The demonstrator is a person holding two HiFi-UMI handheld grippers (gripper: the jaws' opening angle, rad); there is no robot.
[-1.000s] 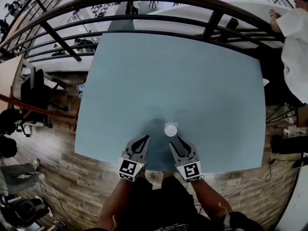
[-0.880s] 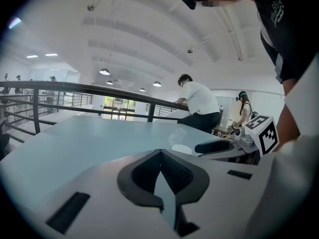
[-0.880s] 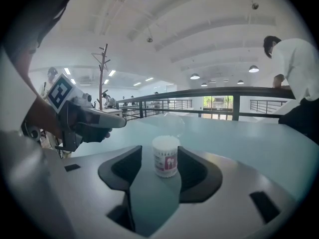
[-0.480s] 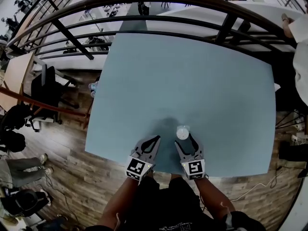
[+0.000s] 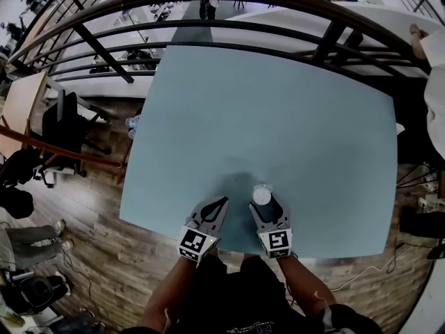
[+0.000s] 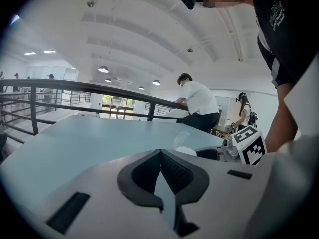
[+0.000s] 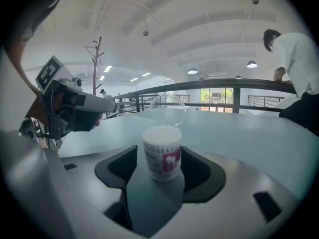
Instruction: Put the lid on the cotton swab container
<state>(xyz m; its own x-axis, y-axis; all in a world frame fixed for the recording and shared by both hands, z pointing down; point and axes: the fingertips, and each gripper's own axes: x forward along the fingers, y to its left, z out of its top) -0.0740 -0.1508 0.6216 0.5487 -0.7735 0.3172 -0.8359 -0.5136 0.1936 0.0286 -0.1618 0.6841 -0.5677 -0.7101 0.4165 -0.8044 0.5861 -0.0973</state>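
the cotton swab container [image 7: 162, 153] stands upright on the blue table [image 5: 278, 117], long axis vertical, open top up. the right gripper [image 5: 264, 201] has its jaws spread to either side of it, though contact is hard to judge. a clear lid [image 7: 167, 107] lies just beyond. the left gripper [image 6: 160, 154] is pressed together, empty.

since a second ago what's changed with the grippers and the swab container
The right gripper moved forward, so the cotton swab container now stands between its open fingers, not yet clamped. The left gripper stayed shut and empty; the clear lid stayed on the table.
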